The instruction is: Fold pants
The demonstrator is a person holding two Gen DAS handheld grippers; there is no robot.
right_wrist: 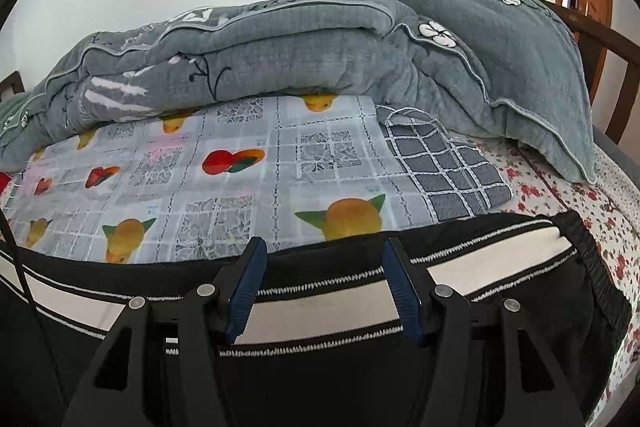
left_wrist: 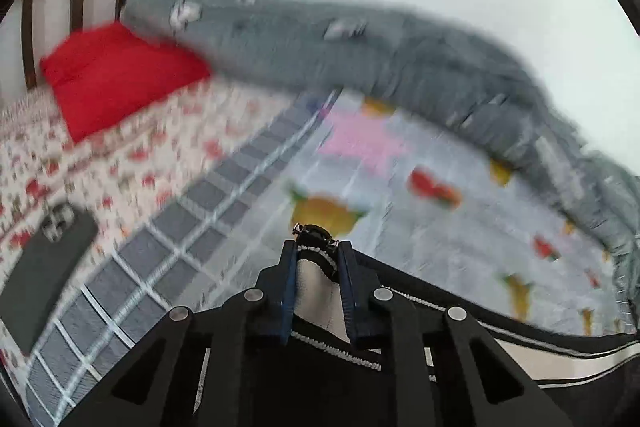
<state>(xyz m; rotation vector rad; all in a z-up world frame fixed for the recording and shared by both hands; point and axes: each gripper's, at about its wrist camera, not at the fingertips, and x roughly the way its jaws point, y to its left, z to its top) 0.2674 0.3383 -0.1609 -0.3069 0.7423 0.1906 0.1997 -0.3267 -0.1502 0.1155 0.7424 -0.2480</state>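
Pants (right_wrist: pixel 320 307), black with a cream side stripe edged in white stitching, lie across the near edge of the bed in front of you, over the fruit-print sheet (right_wrist: pixel 240 187). Behind them a heap of grey quilt (right_wrist: pixel 320 43) runs along the wall, and a grey checked cloth (right_wrist: pixel 444 167) lies on the sheet's right edge, near the waistband end of the pants.

Your right gripper (right_wrist: pixel 324 267) hangs over the stripe with its jaws standing apart; the cream band shows between the blue pads (right_wrist: pixel 246 287), and I cannot tell whether the fingertips rest on the cloth. Nothing is clamped there.

Your left gripper (left_wrist: pixel 316 251) has its jaws drawn close together on a fold of the pants: the cream stripe and its stitched edge rise between the blue pads (left_wrist: pixel 290 291), pinched there, and a small black fitting shows just at the tips. That view is blurred. To its left a dark phone (left_wrist: pixel 44 267) lies on the floral bedsheet (left_wrist: pixel 120 163), and farther off, a red cushion (left_wrist: pixel 116 79).
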